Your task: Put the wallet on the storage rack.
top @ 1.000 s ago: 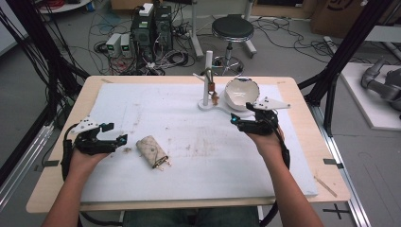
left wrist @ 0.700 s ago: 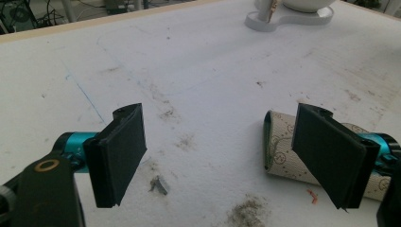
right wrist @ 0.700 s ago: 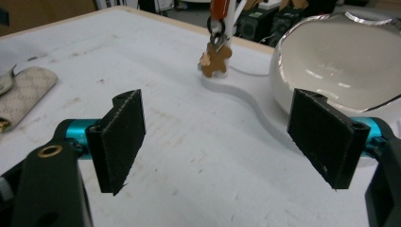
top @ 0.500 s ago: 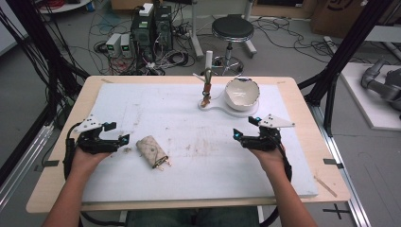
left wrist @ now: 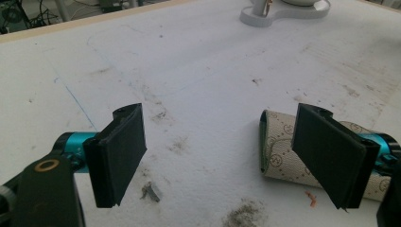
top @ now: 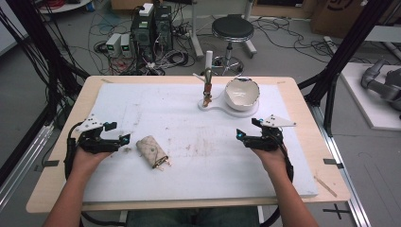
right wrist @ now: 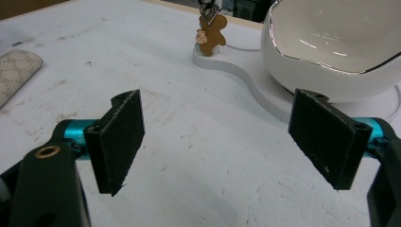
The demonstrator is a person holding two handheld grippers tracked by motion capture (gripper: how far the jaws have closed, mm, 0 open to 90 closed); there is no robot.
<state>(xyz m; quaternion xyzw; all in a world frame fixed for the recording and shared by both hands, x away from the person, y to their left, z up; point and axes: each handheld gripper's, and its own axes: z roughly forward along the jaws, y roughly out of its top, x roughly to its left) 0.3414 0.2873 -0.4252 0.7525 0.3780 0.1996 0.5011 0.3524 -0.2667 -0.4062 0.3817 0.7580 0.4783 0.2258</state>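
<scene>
A beige patterned key pouch (top: 151,151) with a metal clip at its near end lies on the white mat (top: 189,165), left of centre. My left gripper (top: 119,132) rests just left of it, open and empty; in the left gripper view (left wrist: 227,161) the pouch (left wrist: 279,146) sits partly behind the right-hand jaw. At the back stands a white bowl (top: 242,93) on a white stand (top: 215,106), whose post carries a brown bear charm (top: 206,94). My right gripper (top: 246,130) is open and empty in front of the bowl (right wrist: 340,42) and charm (right wrist: 210,35), well apart from both.
The mat is stained with dirt specks and crumbs (left wrist: 241,217). A wooden table rim (top: 302,94) surrounds the mat. Black frame posts (top: 340,61), a stool (top: 231,28) and cabled equipment (top: 151,28) stand beyond the far edge.
My right gripper has drawn back from the stand and bowl toward the near right of the mat. The left gripper and pouch have stayed put.
</scene>
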